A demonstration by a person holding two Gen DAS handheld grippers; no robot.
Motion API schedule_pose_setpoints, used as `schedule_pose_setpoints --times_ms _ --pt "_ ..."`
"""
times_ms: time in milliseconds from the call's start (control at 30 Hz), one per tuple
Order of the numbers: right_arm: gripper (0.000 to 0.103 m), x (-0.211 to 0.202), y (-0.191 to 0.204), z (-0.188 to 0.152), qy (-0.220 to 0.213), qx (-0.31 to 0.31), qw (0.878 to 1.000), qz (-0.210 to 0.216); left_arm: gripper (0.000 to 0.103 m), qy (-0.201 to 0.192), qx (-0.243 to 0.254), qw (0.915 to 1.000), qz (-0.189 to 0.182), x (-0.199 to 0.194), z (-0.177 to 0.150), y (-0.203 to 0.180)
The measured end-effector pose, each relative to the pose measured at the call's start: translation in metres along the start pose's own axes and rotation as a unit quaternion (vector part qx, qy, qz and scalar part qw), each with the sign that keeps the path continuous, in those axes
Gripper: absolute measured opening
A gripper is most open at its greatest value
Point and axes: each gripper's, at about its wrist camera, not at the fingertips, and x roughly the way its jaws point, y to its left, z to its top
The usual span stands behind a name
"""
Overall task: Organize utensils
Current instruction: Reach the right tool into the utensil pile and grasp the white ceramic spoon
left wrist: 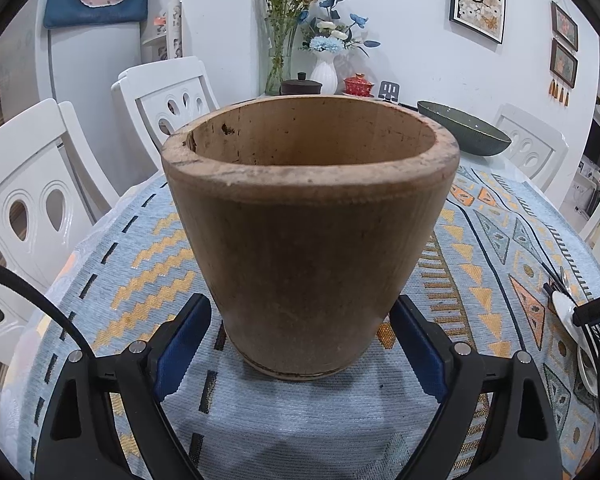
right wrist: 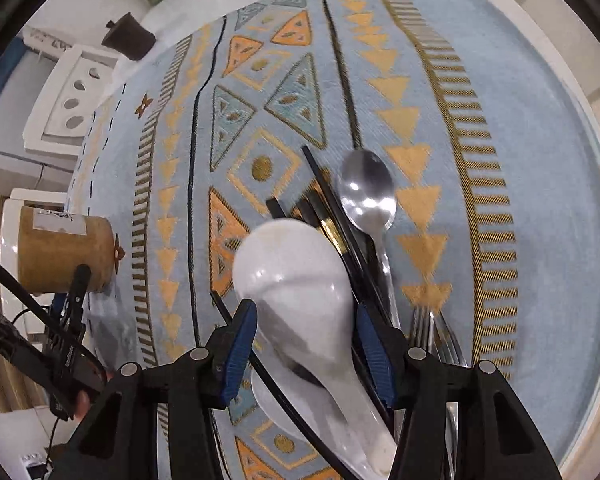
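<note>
A brown wooden holder (left wrist: 308,236) stands upright on the patterned tablecloth; its mouth shows no utensils. My left gripper (left wrist: 300,320) has its blue pads on both sides of the holder's lower part, seemingly gripping it. The holder also shows at the left of the right wrist view (right wrist: 66,254). My right gripper (right wrist: 306,316) is open above a white ceramic spoon (right wrist: 300,284); the pads stand beside the spoon with small gaps. Black chopsticks (right wrist: 332,208), a metal spoon (right wrist: 367,190) and forks (right wrist: 432,332) lie next to it.
A dark green bowl (left wrist: 464,130), vases of flowers (left wrist: 324,72), a dark lidded jar (left wrist: 301,86) and a red lidded cup (left wrist: 358,85) stand at the table's far side. White chairs (left wrist: 32,196) surround the table. A second white spoon (right wrist: 280,408) lies under the first.
</note>
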Motion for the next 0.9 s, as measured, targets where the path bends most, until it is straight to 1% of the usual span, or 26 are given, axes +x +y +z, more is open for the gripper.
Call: schedule_pose_setpoints --times_ms 167,200,367,400,467,667,767,833,867,900 --pt "0.052 0.001 0.005 0.002 -0.004 -0.011 1.000 -0.018 0.091 0.000 0.000 1.0000 0.000 0.000 0.000 0.000" --pt "0.050 0.000 0.004 0.002 -0.004 -0.010 1.000 -0.019 0.091 -0.001 0.000 1.0000 0.000 0.000 0.000 0.000" --pt "0.050 -0.007 0.007 -0.009 -0.003 0.000 1.000 -0.007 0.091 0.000 0.000 1.0000 0.000 0.000 0.000 0.000" --pt "0.046 -0.008 0.009 -0.012 -0.004 -0.002 1.000 -0.008 0.091 0.000 0.000 1.0000 0.000 0.000 0.000 0.000" --pt "0.025 -0.011 0.015 -0.018 0.002 -0.004 1.000 -0.007 0.091 0.000 -0.001 1.0000 0.000 0.000 0.000 0.000" --pt "0.025 -0.010 0.029 -0.028 0.011 -0.017 1.000 -0.012 0.091 0.000 -0.001 1.0000 -0.001 0.000 0.000 0.000" --pt "0.025 -0.009 0.029 -0.025 0.010 -0.021 0.999 -0.022 0.091 0.000 -0.001 1.0000 -0.001 0.000 0.000 0.000" --pt "0.027 -0.008 0.024 -0.018 0.016 -0.017 0.999 -0.024 0.091 0.000 -0.001 1.0000 -0.001 0.000 0.000 0.000" --pt "0.033 -0.006 0.021 -0.014 0.023 -0.015 0.999 -0.019 0.091 0.000 -0.001 1.0000 -0.001 0.000 0.000 0.000" --pt "0.048 -0.005 0.018 -0.012 0.029 -0.015 0.999 -0.011 0.091 0.000 -0.001 1.0000 0.000 0.000 0.000 0.000"
